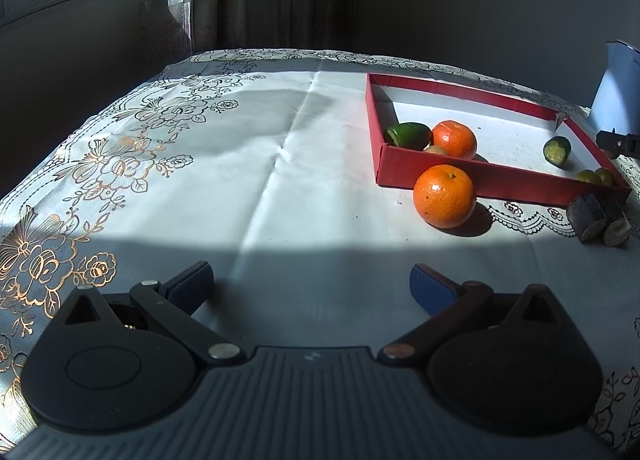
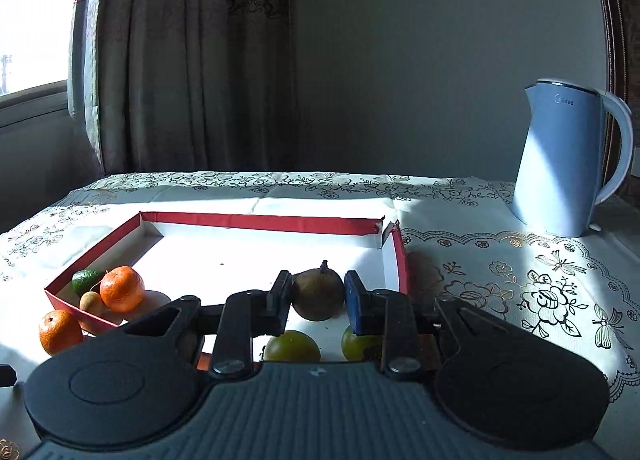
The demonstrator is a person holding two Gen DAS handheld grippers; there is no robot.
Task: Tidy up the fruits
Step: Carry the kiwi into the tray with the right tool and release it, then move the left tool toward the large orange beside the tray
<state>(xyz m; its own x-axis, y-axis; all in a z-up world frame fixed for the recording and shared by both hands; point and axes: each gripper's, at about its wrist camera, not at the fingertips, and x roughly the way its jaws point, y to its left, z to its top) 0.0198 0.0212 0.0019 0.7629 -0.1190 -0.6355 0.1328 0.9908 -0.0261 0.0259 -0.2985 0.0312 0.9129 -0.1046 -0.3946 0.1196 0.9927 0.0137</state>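
My right gripper [image 2: 316, 298] is shut on a round brown fruit [image 2: 318, 294] with a stem, held over the near right part of the red-walled tray [image 2: 260, 221]. Two yellow-green fruits [image 2: 292, 346] lie on the tray floor below it. An orange [image 2: 122, 288], a green fruit [image 2: 86, 280] and a small brown fruit [image 2: 90, 302] sit in the tray's near left corner. A second orange [image 1: 444, 195] rests on the cloth against the tray's [image 1: 424, 173] front wall. My left gripper [image 1: 312, 284] hovers open and empty over the cloth, well short of that orange.
A pale blue kettle [image 2: 560, 163] stands at the back right of the table. Two dark cut chunks [image 1: 588, 217] lie on the cloth by the tray's front right corner. The flowered tablecloth [image 1: 200, 163] stretches left of the tray, and a curtain and window are behind.
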